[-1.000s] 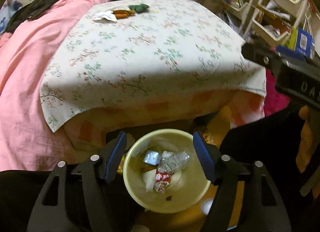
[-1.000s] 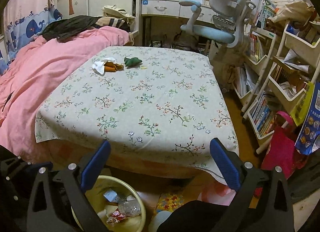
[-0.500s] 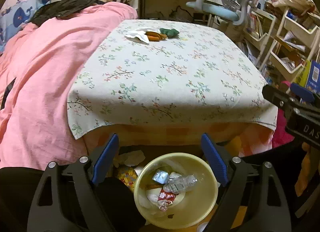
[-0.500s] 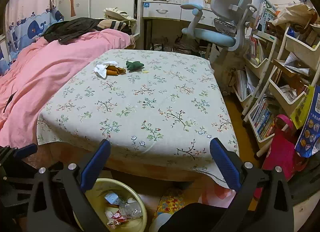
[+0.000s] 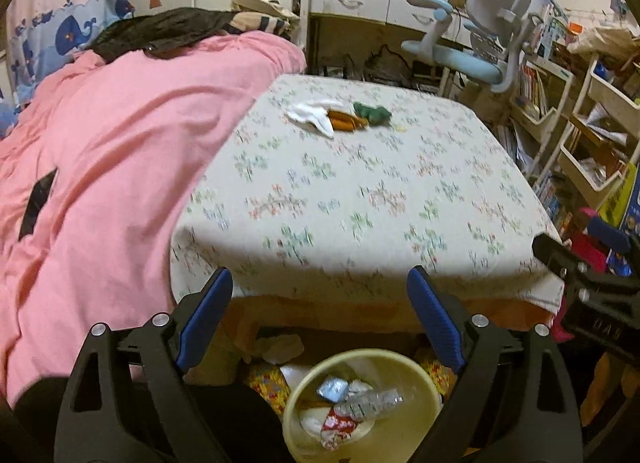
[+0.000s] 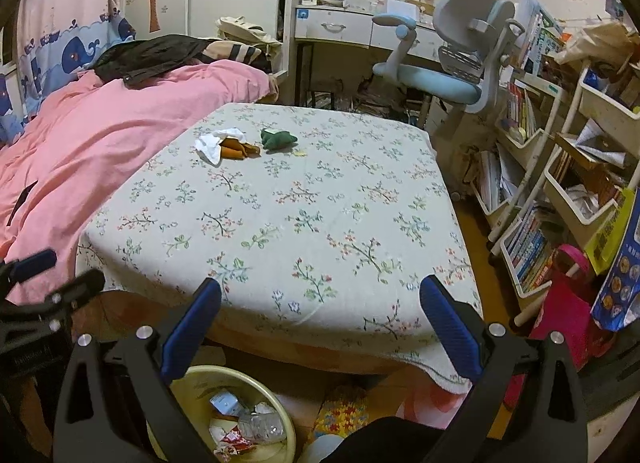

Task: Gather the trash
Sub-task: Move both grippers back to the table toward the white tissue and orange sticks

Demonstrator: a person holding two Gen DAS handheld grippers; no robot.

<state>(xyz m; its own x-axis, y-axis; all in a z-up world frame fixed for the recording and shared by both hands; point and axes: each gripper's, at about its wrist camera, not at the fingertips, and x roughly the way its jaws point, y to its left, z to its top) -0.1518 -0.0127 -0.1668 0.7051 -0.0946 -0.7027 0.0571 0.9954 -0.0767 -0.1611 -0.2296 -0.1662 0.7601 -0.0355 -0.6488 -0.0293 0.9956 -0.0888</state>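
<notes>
A yellow trash bin (image 5: 416, 367) sits on the floor below the table's near edge, holding a plastic bottle (image 5: 368, 409) and wrappers; it also shows in the right wrist view (image 6: 280, 395). On the far side of the floral tablecloth (image 6: 304, 215) lie a white tissue (image 6: 210, 143), an orange wrapper (image 6: 238, 149) and a green crumpled item (image 6: 276, 139). My left gripper (image 5: 320, 319) is open and empty, above the bin. My right gripper (image 6: 320, 327) is open and empty at the table's near edge.
A pink duvet (image 6: 88, 151) covers the bed to the left. A blue-grey desk chair (image 6: 448, 63) and desk stand behind the table. White shelves (image 6: 560, 167) with books and a pink bag (image 6: 564, 303) line the right side.
My left gripper has risen and tilted up from over the bin, so the whole tabletop shows now. My right gripper has lifted slightly. Both stay open.
</notes>
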